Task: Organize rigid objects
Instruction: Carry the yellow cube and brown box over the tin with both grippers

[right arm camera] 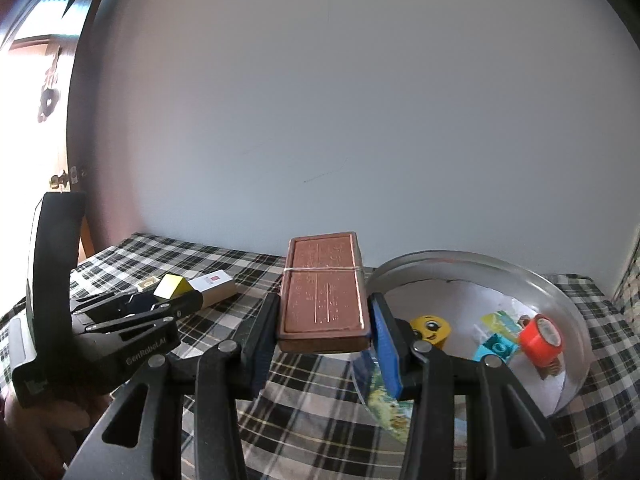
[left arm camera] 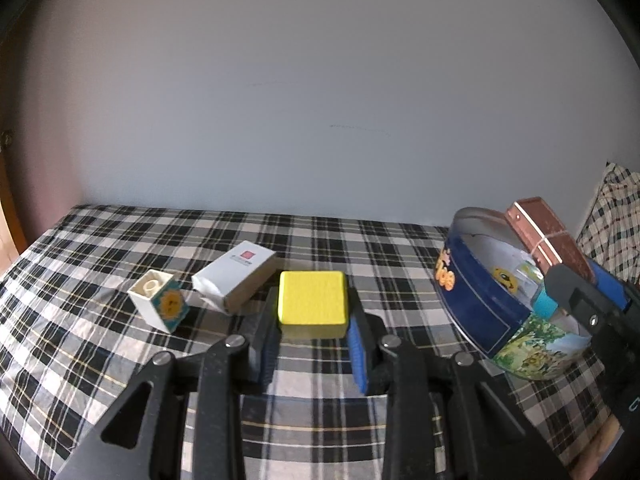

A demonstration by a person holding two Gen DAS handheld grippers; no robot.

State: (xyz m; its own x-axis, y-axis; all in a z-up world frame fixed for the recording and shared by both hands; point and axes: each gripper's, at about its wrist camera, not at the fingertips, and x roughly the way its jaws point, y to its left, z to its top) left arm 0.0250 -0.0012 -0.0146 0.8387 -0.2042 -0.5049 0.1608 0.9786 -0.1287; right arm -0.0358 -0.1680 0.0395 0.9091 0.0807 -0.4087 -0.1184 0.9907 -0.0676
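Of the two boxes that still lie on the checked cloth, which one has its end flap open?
The long white carton with the red square; its near end flap hangs open. The small white cube beside it bears a sun picture and a round stud on top.

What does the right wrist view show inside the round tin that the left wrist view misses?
Only the right wrist view: the red tape roll inside the round tin, and a bright doorway at far left. Only the left wrist view: the tin's blue printed outside and the sun-print block clearly. Both: the yellow block in the left gripper, the brown box in the right gripper, the white carton.
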